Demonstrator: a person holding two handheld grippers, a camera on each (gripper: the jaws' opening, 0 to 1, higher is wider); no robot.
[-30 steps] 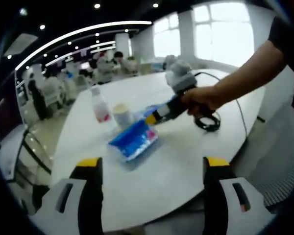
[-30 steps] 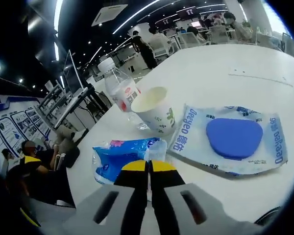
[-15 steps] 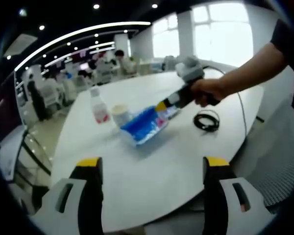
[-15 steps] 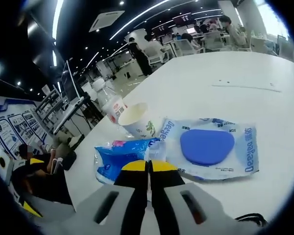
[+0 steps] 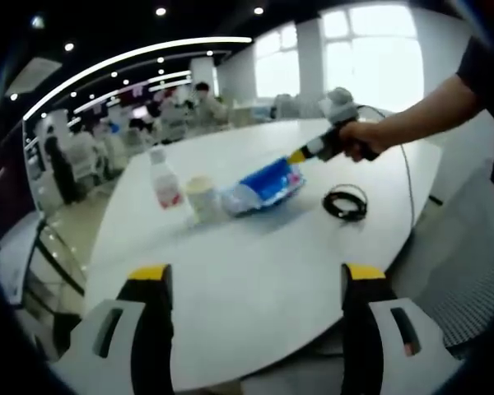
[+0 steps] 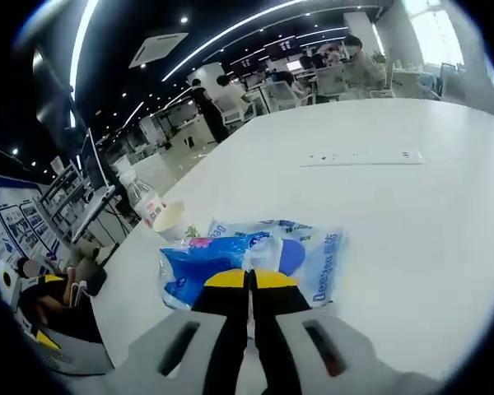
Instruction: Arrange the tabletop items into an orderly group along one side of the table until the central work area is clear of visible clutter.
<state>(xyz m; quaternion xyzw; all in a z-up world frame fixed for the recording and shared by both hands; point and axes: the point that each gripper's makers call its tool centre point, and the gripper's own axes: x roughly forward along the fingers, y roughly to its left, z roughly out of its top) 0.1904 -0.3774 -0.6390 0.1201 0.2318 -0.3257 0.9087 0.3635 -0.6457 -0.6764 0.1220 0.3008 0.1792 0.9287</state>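
The right tongs (image 6: 249, 281) are clamped on a blue tissue pack (image 6: 206, 262), holding it over the clear blue-pad packet (image 6: 317, 255) on the white worktop (image 6: 395, 206), near the paper cup (image 5: 202, 194) and bottle (image 5: 165, 177). The left tongs (image 5: 255, 276) hang wide apart, holding nothing. A black cable coil (image 5: 346, 202) lies beside.

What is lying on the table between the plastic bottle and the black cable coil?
In the left gripper view, between the plastic bottle and the black cable coil stand the paper cup and the clear packet.
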